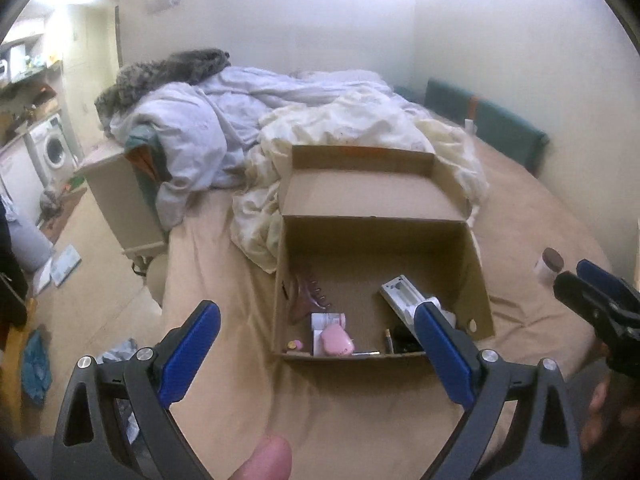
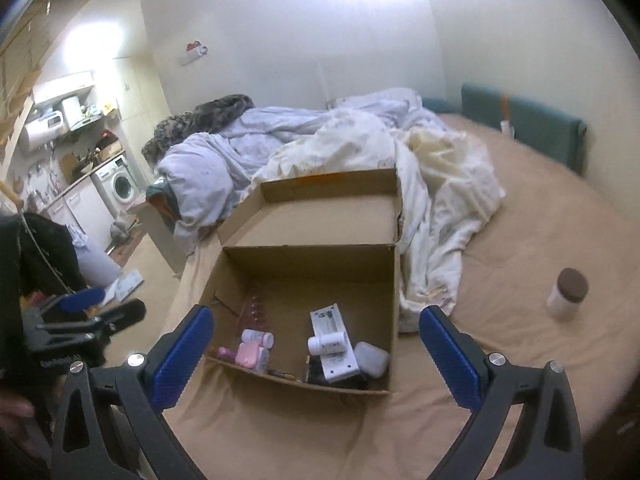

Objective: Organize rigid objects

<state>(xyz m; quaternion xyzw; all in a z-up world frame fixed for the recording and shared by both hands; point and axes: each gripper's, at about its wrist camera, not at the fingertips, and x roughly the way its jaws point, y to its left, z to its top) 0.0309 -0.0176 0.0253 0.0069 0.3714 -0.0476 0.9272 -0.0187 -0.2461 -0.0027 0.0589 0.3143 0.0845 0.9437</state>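
An open cardboard box (image 1: pixel 376 240) (image 2: pixel 316 264) sits on the tan bed sheet. Inside lie a pink case (image 1: pixel 336 342) (image 2: pixel 249 354), small white bottles (image 2: pixel 326 344), a white flat pack (image 1: pixel 400 296) (image 2: pixel 332 348), a pink comb (image 1: pixel 308 296) and a white pod case (image 2: pixel 372 359). A white jar with a brown lid (image 2: pixel 568 290) (image 1: pixel 550 266) stands on the sheet right of the box. My left gripper (image 1: pixel 318 334) hovers open above the box's near edge, nothing between its fingers. My right gripper (image 2: pixel 316 340) is likewise open and empty over the box.
Crumpled white and cream duvets (image 1: pixel 248 132) (image 2: pixel 400 168) lie behind the box. A green headboard cushion (image 2: pixel 528 128) lines the far wall. Left of the bed are a bedside cabinet (image 1: pixel 124 200), floor clutter and a washing machine (image 1: pixel 54 150).
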